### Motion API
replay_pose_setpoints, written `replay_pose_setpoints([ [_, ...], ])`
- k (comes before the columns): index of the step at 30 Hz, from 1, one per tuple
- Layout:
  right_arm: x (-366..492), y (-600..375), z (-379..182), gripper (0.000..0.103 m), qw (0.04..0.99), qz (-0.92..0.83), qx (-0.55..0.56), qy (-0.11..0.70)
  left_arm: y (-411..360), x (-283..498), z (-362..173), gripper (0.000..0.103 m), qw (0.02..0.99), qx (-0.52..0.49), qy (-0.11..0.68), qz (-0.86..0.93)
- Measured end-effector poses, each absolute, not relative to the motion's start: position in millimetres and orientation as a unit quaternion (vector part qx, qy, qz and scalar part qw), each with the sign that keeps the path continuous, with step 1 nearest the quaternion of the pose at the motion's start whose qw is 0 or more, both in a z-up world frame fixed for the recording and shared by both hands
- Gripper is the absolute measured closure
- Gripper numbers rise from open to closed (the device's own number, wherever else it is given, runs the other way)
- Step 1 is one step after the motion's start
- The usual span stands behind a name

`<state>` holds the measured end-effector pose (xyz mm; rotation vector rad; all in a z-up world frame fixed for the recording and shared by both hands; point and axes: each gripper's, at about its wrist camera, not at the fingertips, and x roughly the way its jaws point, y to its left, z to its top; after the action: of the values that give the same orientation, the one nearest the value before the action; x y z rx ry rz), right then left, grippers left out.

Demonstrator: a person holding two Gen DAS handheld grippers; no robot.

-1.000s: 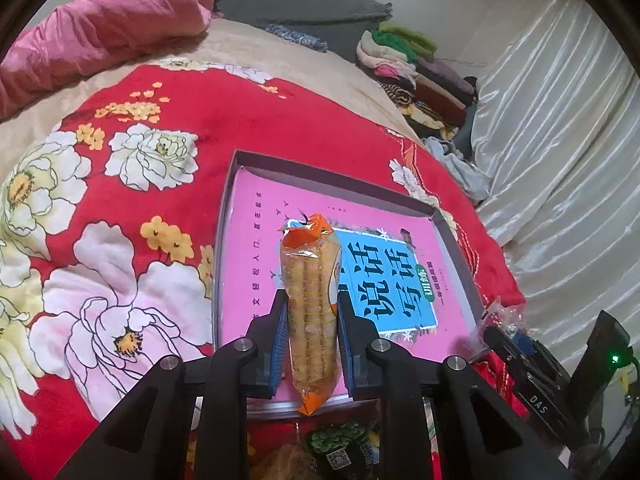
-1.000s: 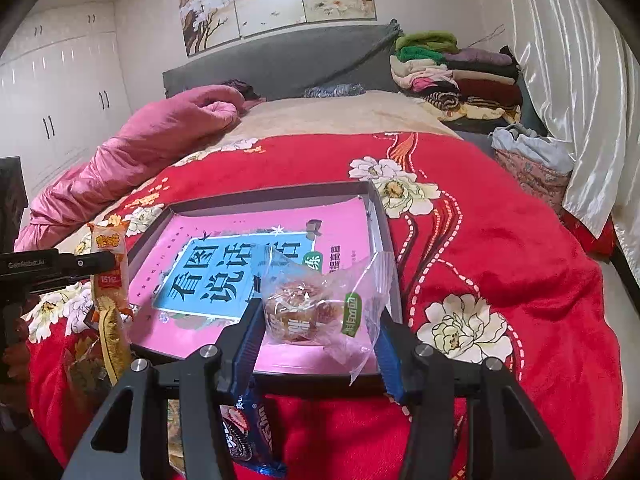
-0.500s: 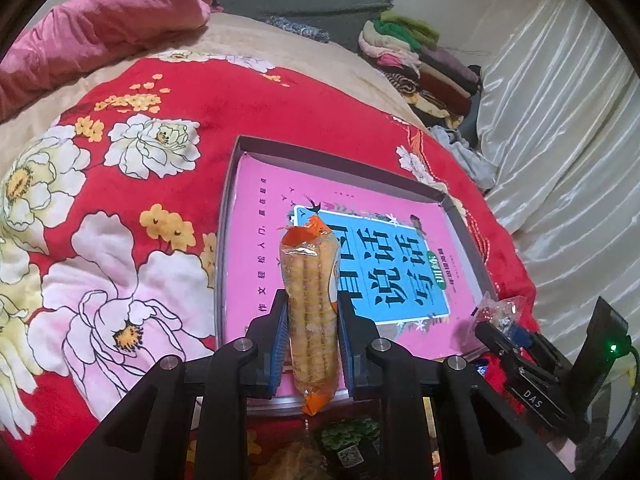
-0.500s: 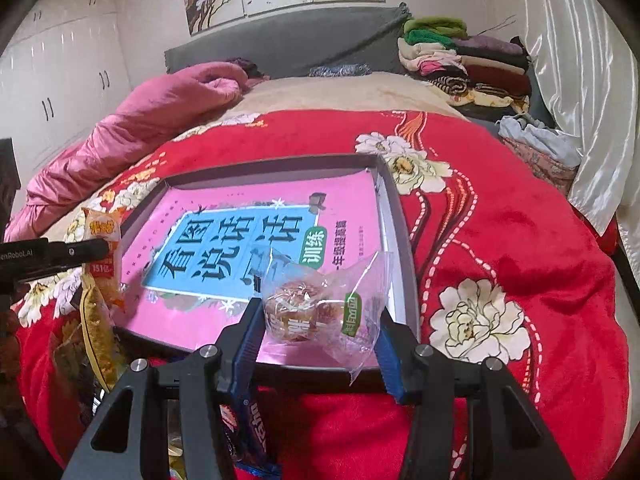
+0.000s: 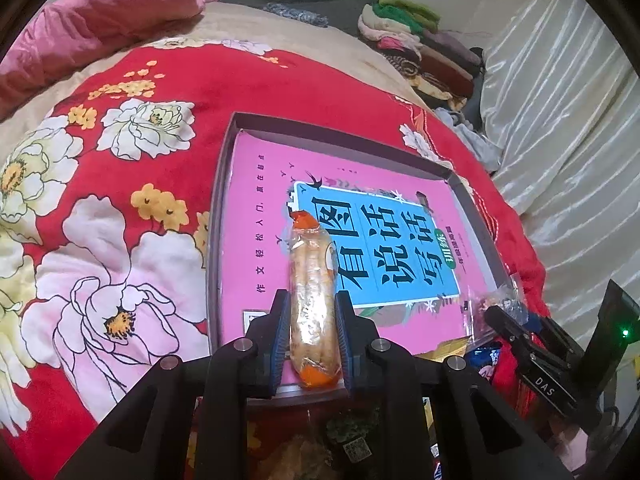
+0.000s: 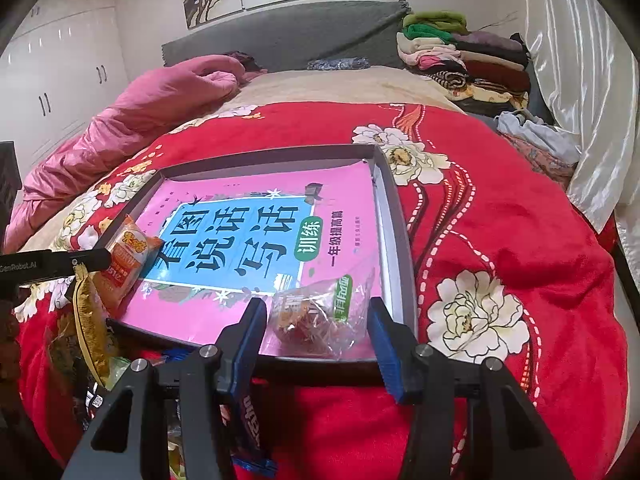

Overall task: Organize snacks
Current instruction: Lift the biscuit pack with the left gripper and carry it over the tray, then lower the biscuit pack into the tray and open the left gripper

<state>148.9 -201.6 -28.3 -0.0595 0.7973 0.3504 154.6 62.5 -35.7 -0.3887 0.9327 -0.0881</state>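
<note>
Left wrist view shows our left gripper (image 5: 311,322) pinching a long clear-wrapped orange-ended pack of biscuit sticks (image 5: 311,300), its blue pads pressed tight against the pack's sides, held over the near edge of a shallow grey rectangular tray (image 5: 219,200). Inside that tray lies a pink book with a blue title panel (image 5: 260,216), and the tray rests on a red quilt with white and yellow flowers (image 5: 100,184). Right wrist view shows our right gripper (image 6: 318,322) clamped on a crinkly clear plastic bag holding a brown pastry with a green label (image 6: 320,312); both blue pads touch the bag, which hangs over the tray's near right corner. At the tray's near edge, outside it, we see more wrapped snacks (image 6: 92,320) heaped on the quilt.
</note>
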Motion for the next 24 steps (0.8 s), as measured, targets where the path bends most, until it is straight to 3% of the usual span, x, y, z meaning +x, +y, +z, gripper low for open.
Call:
replay_pose_setpoints([
  [18,146.7,-210.9,-23.5,0.050,0.913,0.151,-0.026,0.379,64.3,147.5,-32.3,0.076,0.877,-0.177,0.445,-0.030],
  [24,145.6,-212.1,-22.0,0.045,0.913,0.157,-0.021,0.376,66.4,145.2,-29.2,0.063,0.879,-0.176,0.442,-0.027],
])
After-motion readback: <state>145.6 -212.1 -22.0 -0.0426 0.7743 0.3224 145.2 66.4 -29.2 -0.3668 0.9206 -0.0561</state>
